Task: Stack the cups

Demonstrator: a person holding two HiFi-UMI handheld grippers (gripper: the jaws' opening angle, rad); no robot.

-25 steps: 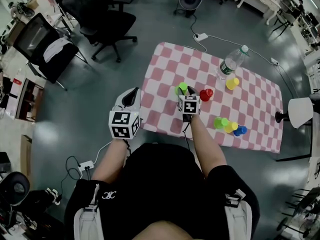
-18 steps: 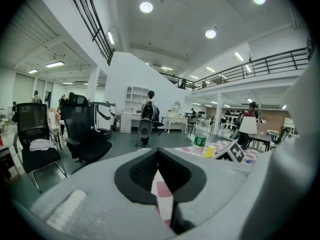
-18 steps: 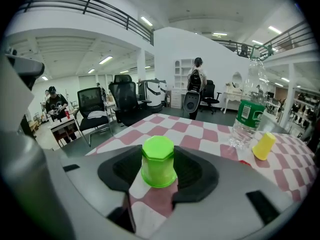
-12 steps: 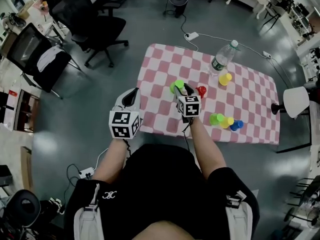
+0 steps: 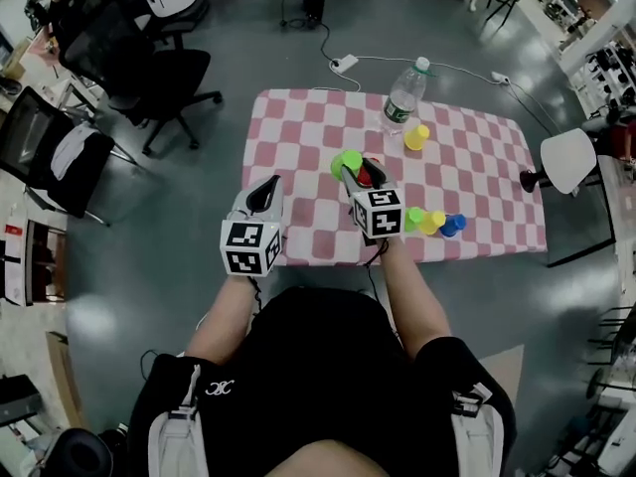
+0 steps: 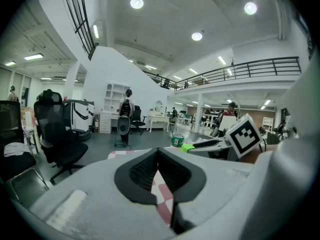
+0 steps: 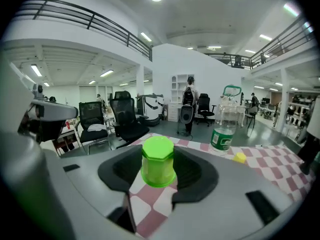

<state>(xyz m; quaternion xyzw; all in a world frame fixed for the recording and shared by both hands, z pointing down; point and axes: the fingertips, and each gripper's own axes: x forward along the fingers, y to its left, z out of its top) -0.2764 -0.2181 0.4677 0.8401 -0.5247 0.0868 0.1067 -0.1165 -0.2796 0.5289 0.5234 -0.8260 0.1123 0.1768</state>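
Note:
A lime-green cup [image 7: 158, 160] [image 5: 344, 160], turned upside down, sits between the pads of my right gripper [image 7: 158, 171] [image 5: 354, 172], which is shut on it over the checked tablecloth [image 5: 298, 127]. A red cup [image 5: 365, 176] peeks out right beside the green one, mostly hidden by the gripper. Near the table's front edge, a green cup [image 5: 412, 218], a yellow cup [image 5: 432, 223] and a blue cup [image 5: 453, 226] lie in a row. Another yellow cup [image 5: 417, 137] stands farther back. My left gripper [image 5: 269, 189] [image 6: 159, 156] hovers off the table's left front edge, shut and empty.
A clear water bottle with a green label [image 5: 401, 95] [image 7: 222, 129] stands at the back of the table by the yellow cup. Black office chairs [image 5: 159, 58] stand to the left on the grey floor. A white stool [image 5: 566, 157] is at the table's right edge.
The right gripper with the green cup has moved right, close up to the red cup. The head view has shifted over the table. The left gripper has hardly moved.

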